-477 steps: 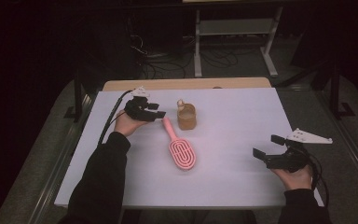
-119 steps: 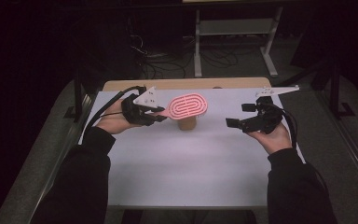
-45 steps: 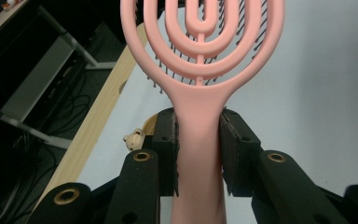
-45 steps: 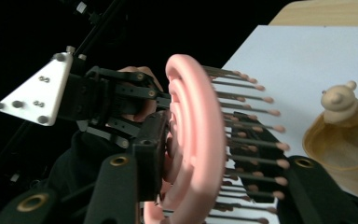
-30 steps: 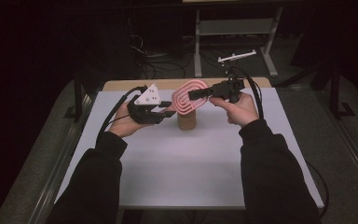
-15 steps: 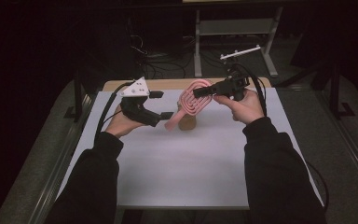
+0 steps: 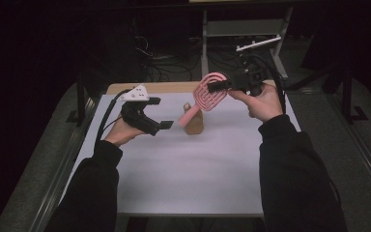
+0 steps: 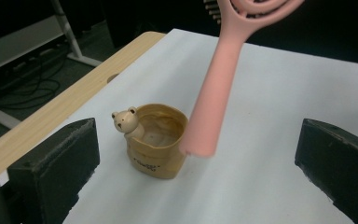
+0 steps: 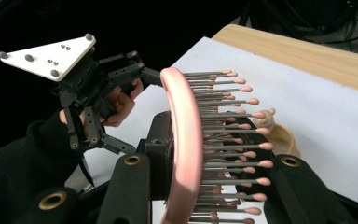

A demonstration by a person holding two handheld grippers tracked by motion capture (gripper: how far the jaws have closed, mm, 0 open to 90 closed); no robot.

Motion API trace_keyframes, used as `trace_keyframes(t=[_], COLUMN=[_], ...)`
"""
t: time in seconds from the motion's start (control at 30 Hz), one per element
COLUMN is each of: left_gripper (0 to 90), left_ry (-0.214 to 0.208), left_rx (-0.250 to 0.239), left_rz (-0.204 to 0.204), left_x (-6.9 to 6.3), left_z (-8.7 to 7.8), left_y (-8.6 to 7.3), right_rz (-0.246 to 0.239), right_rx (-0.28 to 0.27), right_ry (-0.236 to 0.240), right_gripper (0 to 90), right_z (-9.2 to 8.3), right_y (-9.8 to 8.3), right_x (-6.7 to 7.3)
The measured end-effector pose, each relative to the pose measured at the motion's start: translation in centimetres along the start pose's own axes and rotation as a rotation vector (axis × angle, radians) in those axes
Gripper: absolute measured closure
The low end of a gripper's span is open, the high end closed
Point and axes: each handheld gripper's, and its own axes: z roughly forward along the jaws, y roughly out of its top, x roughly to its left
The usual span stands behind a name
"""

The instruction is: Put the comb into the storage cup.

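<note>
White sheeting covers the table point(image 7: 183, 179) in the high view, with a strip of bare wood along its far edge and a metal rack point(image 7: 244, 29) on the dark floor beyond. Near the far middle of the sheet stands a small tan cup point(image 7: 193, 124). The right gripper point(image 7: 222, 86) hangs above and to the right of the cup, closed on the oval head of a pink hairbrush point(image 7: 207, 94), whose handle slants down and left until its end sits right at the cup. The left gripper point(image 7: 160, 113) waits just left of the cup, its jaws having just spread wide, nothing between them, clear of the brush handle. In the left gripper view the two black jaws stand far apart at the bottom corners; between them the cup point(image 8: 157, 140), with a little bear figure on its rim, rests on the white sheet, and the hairbrush point(image 8: 216, 88) handle drops from the top, its tip beside the cup's rim and in front of it, apart from both jaws. In the right gripper view the jaws clamp the hairbrush point(image 9: 179, 149) head edge-on, bristles pointing right; behind it the left gripper point(image 9: 142, 77) with its white three-cornered plate stands open in a hand, and the cup point(image 9: 282, 135) peeps out beyond the bristles.
</note>
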Motion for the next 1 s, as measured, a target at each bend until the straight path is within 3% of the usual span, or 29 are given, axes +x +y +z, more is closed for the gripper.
trace_keyframes(t=[0.1, 0.47, 1.0], left_gripper=[0.0, 0.0, 0.0], left_ry=[0.005, 0.005, 0.024], left_rx=[-0.019, -0.076, -0.103], left_rz=[0.006, -0.035, -0.080], left_x=[0.0, 0.5, 1.3], left_z=[-0.5, -1.8, -3.5], left_y=[-0.5, -2.3, -5.0], right_rz=[-0.005, 0.000, 0.008], right_rx=[-0.006, -0.018, -0.007], right_ry=[-0.015, -0.071, -0.146], right_gripper=[62.4, 62.4, 62.4], right_z=[-0.6, -1.8, -2.5], right_y=[0.4, 1.4, 2.3], right_x=[0.0, -0.5, -1.4])
